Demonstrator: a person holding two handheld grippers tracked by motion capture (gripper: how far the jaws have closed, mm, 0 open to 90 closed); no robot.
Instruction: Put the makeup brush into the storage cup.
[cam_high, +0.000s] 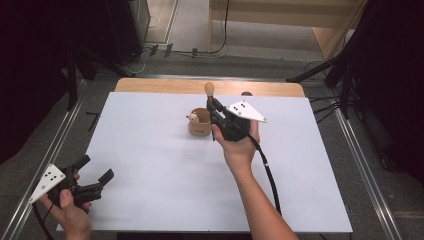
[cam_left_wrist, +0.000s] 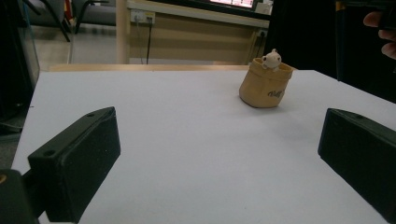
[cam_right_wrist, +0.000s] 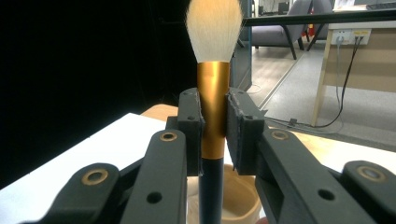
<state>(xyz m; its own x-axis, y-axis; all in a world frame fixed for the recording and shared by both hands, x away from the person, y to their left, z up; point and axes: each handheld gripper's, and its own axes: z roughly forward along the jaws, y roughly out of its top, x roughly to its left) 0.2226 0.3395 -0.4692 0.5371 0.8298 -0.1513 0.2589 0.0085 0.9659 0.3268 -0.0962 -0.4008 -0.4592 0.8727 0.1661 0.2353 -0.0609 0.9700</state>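
Observation:
A makeup brush (cam_right_wrist: 214, 100) with a gold ferrule, white bristles and a dark handle stands upright, and my right gripper (cam_right_wrist: 214, 126) is shut on the ferrule. In the high view that right gripper (cam_high: 216, 106) holds the brush (cam_high: 209, 90) just right of and above a small tan pot (cam_high: 199, 123) with a little white figure on its rim. The pot (cam_right_wrist: 240, 196) lies below the jaws in the right gripper view. My left gripper (cam_high: 95, 175) rests open at the table's front left corner, far from the pot (cam_left_wrist: 265, 84), with nothing between its fingers (cam_left_wrist: 77, 158).
The white table top (cam_high: 165, 170) has a wooden strip (cam_high: 160, 86) along its far edge. Metal rails run down both sides. A black cable (cam_high: 270, 175) trails from the right gripper toward the front.

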